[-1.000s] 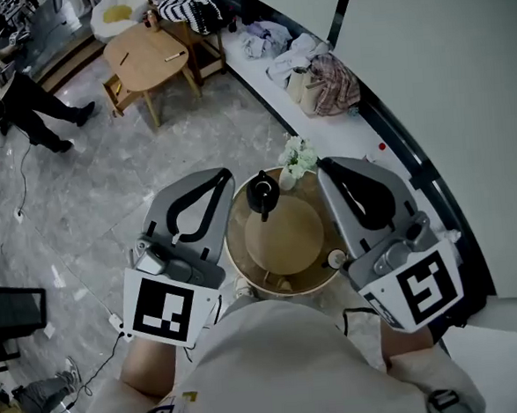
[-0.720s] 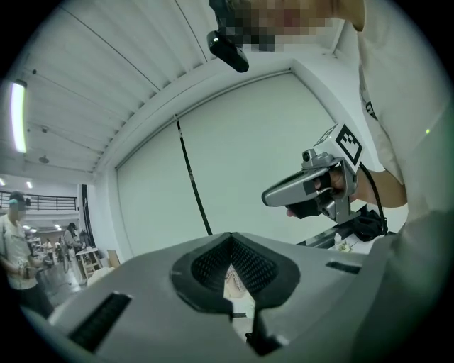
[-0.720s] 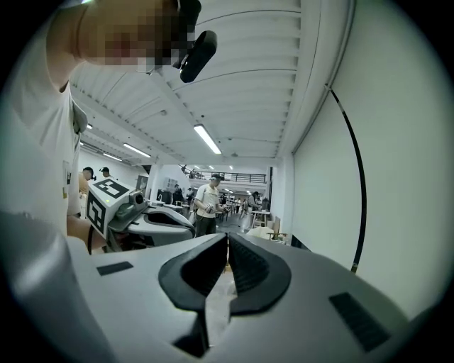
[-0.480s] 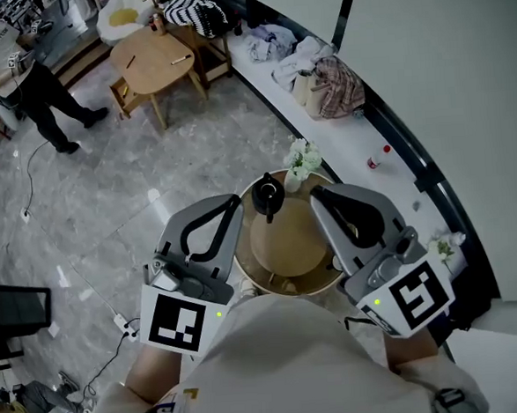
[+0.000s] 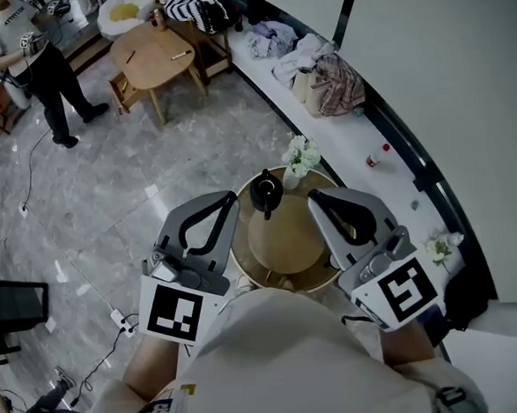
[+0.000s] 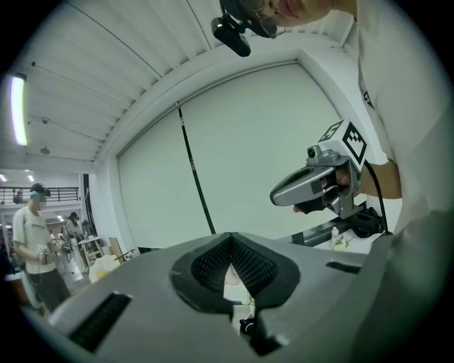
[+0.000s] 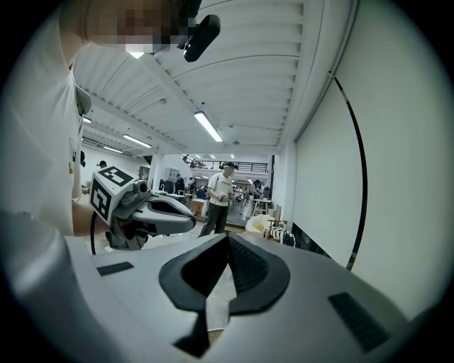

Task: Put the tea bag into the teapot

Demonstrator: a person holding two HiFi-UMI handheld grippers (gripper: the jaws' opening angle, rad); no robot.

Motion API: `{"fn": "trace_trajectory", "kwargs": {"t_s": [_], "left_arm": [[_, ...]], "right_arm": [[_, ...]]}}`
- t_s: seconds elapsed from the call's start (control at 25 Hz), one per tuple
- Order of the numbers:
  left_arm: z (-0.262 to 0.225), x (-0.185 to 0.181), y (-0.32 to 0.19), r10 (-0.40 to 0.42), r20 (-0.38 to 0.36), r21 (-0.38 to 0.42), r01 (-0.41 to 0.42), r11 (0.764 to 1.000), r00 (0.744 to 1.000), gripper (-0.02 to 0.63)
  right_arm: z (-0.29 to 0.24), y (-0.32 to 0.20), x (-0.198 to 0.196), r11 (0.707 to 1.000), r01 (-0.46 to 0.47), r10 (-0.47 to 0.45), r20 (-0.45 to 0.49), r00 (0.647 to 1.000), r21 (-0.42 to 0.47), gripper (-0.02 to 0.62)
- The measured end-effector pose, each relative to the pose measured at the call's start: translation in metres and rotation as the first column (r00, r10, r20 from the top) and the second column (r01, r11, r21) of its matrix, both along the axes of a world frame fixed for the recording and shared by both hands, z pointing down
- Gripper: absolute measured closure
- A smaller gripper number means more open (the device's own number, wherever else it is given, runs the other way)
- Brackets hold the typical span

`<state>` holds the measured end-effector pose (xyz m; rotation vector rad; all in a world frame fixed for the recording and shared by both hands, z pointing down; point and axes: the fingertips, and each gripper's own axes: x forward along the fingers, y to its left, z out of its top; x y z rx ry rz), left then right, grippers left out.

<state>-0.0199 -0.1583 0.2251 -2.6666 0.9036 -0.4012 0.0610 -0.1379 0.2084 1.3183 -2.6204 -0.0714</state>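
Observation:
A small black teapot stands at the far edge of a round wooden table in the head view. I cannot make out a tea bag in any view. My left gripper hovers at the table's left rim, shut, with nothing between its jaws. My right gripper hovers at the table's right rim, likewise shut and empty. In the left gripper view the jaws meet at the tip, and the right gripper shows beyond. In the right gripper view the jaws are together, with the left gripper opposite.
White flowers stand just behind the teapot. A small white object lies at the table's near right. A long white ledge with clothes and a bottle runs on the right. A wooden table and a standing person are far left.
Both grippers have drawn a little closer to the table's rims, the right one more. The jaws stay shut. The person in the background has walked further into view.

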Motion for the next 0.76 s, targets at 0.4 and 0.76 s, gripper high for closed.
{"fn": "trace_trajectory", "kwargs": {"t_s": [0.4,0.76], "left_arm": [[-0.0043,-0.0076,-0.0057,-0.015,0.002,0.009,0.015,1.0,1.0,0.598],[-0.003,-0.0054,-0.0085,-0.008,0.023,0.017,0.007,1.0,1.0,0.598]], "right_arm": [[-0.0013,-0.0064,0.0032,1.0,-0.016,0.017,0.023,1.0,-0.013,0.588],[-0.005,-0.0093,0.0002,1.0,-0.014,0.014,0.023,1.0,-0.005,0.588]]}}
